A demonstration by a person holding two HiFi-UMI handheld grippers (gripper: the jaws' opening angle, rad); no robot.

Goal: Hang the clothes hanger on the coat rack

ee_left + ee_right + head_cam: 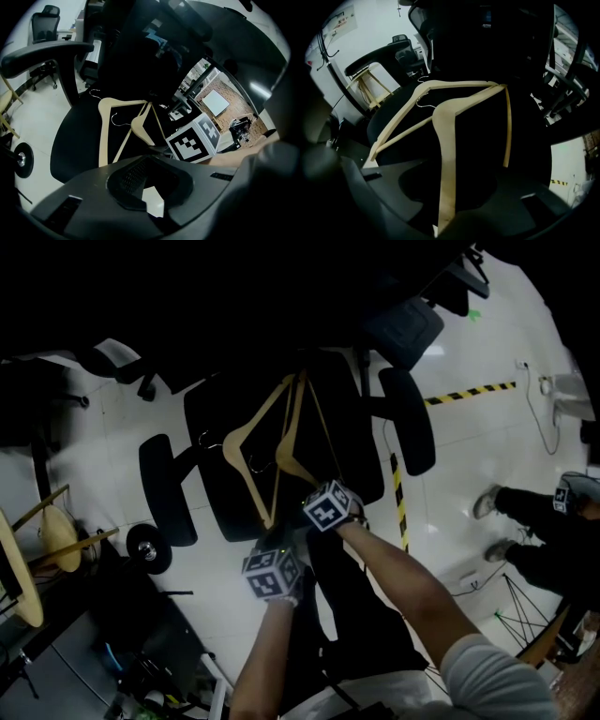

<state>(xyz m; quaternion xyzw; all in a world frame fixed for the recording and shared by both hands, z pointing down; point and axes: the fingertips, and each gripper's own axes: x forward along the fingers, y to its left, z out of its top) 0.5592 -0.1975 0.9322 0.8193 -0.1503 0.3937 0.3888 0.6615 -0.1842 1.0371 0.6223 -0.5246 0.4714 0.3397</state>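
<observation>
Standing beside a black office chair [220, 488], I see a person bent over it with tongs in each hand. The right tongs [454, 180] are clenched on the clothes hanger [443, 154]. The end of one pale wooden arm is nipped between the two jaws, and the arm runs straight out ahead of them to the hanger's neck. From there the other arm slants off to the upper right. The hanger's thin crossbar [506, 126] comes back down toward the right-hand jaw, and its small wire hook [422, 101] lies just left of the neck. The whole hanger lies on the dark seat, ahead of these tongs.

A second hanger [401, 115], also pale wood, lies on the same seat further ahead and to the left of the right tongs. Its crossbar passes under the first hanger's neck, so the two overlap.

The left tongs [151, 161] have their jaws drawn together with nothing between them. A sliver of white floor [450, 465] shows through the hollow below the tips. They hover at the near edge of the seat, with both hangers ahead of them. The marker cube [194, 140] of the right tongs sits just to their right. From above, the left tongs are nearer the person than the right ones, and the two are close together.
</observation>
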